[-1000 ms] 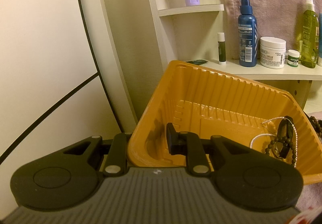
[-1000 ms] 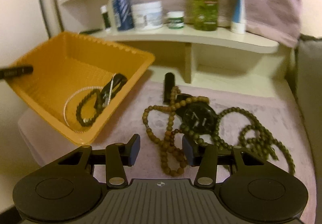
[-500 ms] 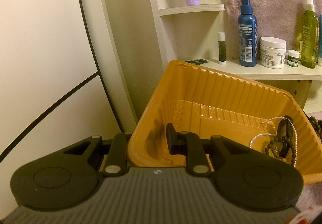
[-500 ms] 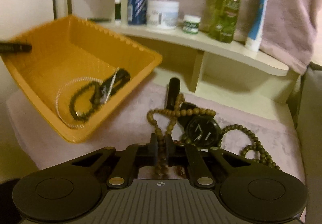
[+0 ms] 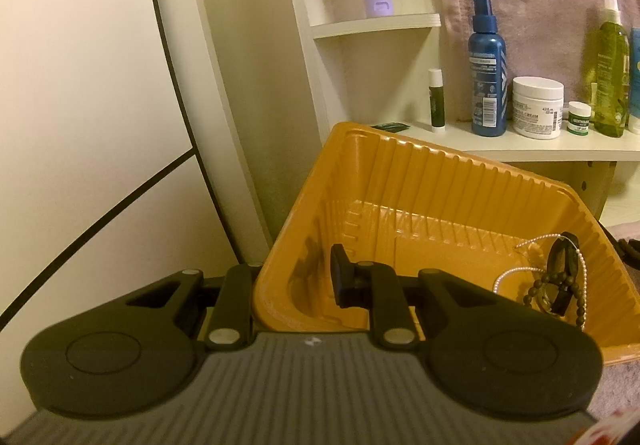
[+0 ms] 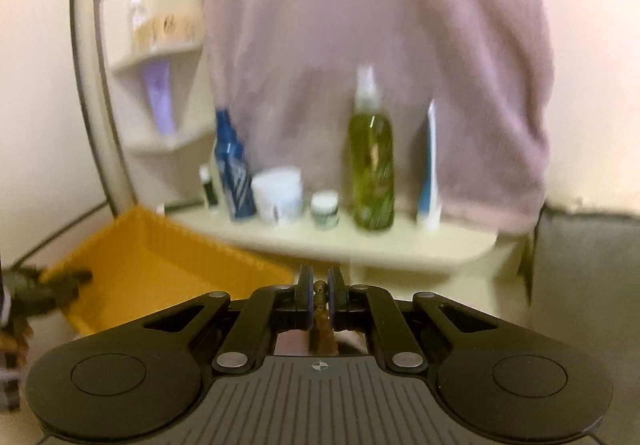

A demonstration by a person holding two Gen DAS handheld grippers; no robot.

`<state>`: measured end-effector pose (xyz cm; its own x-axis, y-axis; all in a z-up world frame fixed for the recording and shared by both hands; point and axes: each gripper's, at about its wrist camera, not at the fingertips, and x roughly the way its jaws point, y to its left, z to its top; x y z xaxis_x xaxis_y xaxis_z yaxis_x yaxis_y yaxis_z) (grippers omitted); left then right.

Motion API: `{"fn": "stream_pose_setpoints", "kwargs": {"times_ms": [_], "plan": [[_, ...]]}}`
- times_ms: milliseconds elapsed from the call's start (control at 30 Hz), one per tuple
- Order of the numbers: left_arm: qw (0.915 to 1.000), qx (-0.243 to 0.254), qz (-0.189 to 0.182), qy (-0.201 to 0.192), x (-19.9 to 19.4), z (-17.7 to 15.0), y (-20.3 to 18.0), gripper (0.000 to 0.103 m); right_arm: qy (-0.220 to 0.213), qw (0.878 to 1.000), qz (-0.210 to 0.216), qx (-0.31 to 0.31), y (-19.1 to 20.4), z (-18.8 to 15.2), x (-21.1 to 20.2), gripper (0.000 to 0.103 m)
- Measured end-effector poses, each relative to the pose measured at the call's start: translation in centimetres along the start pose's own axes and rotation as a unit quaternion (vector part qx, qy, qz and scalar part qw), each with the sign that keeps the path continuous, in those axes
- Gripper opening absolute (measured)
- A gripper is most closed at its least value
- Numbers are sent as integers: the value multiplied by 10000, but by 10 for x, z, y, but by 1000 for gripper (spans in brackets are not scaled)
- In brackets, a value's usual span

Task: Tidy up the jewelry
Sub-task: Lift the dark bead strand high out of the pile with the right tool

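A: How is the left gripper (image 5: 296,277) seen in relation to the orange tray (image 5: 440,181)?

B: It is set astride the tray's near-left corner. One finger is placed inside the tray, the other outside its wall, and the rim is held between them. The tray is shown tilted.

A: What is contained in the tray?

B: A white pearl strand (image 5: 532,265), a dark bead bracelet (image 5: 556,285) and a black clip-like piece (image 5: 562,265) are piled together in the tray's right part, close to its right wall.

A: And the right gripper (image 6: 319,295)?

B: Its pads are pressed nearly together, and a string of brown wooden beads (image 6: 320,309) is pinched between them. The beads are seen hanging down behind the fingers. The gripper is held to the right of the tray and above its rim; the tray (image 6: 160,265) is seen at lower left in the blurred right wrist view.

A: What is found behind the tray?

B: A cream shelf (image 6: 360,241) is seen just behind the tray, with a blue spray bottle (image 6: 234,181), a white jar (image 6: 278,195), a small jar (image 6: 325,209) and a green bottle (image 6: 371,173) lined up on it. A mauve towel (image 6: 360,25) is hung above the shelf.
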<state>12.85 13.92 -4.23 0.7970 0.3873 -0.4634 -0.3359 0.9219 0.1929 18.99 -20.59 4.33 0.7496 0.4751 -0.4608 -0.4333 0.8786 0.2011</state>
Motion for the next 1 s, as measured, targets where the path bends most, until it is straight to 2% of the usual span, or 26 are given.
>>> {"fn": "stream_pose_setpoints", "kwargs": {"times_ms": [300,633,833,1000], "plan": [[10000,44,-9,-3,-2,1,0,18,-275,9995,84,-86,7,54,-15,7],[10000,32,-70,28,-2,1,1,18,-468,9964,688,-163,51,93,-20,7],[9999,-5,-90,63,-2,0,2,18,-443,9925,1133,-127,84,96,-13,7],[9999,-14,-87,99,0,1,1,18,-100,9906,1365,-46,118,78,10,7]]}}
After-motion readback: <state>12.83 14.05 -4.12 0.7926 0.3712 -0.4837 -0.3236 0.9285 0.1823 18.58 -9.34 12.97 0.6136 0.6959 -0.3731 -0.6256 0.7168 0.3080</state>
